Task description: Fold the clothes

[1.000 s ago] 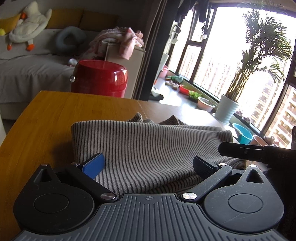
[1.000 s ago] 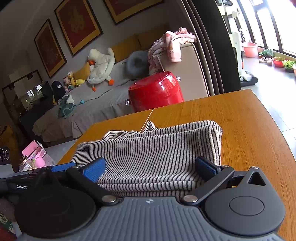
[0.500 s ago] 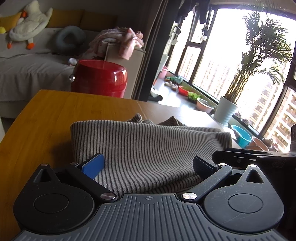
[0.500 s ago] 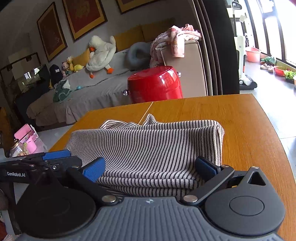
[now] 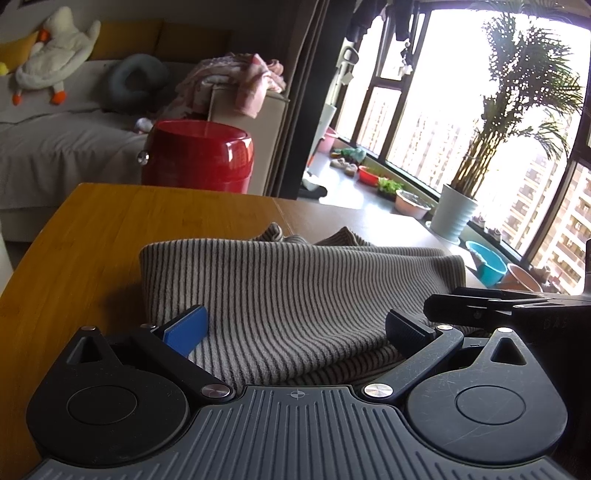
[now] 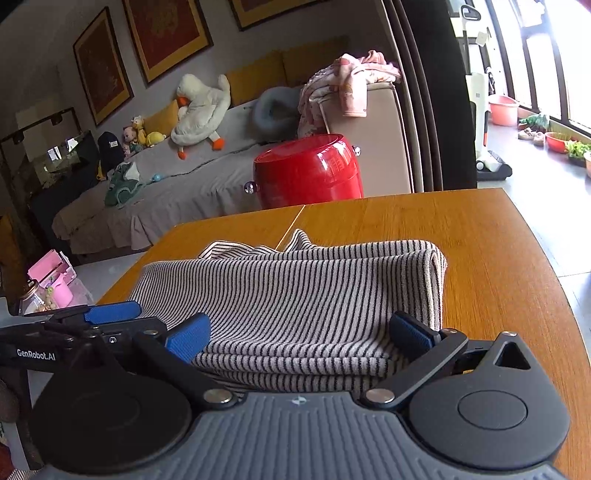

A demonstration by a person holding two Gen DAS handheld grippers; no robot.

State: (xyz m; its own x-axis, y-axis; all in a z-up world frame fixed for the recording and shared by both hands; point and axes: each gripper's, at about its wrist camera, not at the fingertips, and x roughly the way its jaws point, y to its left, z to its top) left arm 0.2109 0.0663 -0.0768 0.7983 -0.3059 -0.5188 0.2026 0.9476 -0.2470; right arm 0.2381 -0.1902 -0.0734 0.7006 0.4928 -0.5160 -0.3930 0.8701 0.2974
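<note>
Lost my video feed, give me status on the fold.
Left gripper and right gripper both open, empty. Striped garment folded in layers on wooden table. Nothing in the way.

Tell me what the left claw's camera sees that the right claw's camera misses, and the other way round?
Only the left view shows the potted palm by the window and a blue basin. Only the right view shows framed pictures on the wall and a pink box. Both show the folded striped garment on the wooden table, the red drum, the stuffed duck, and both claws open.
</note>
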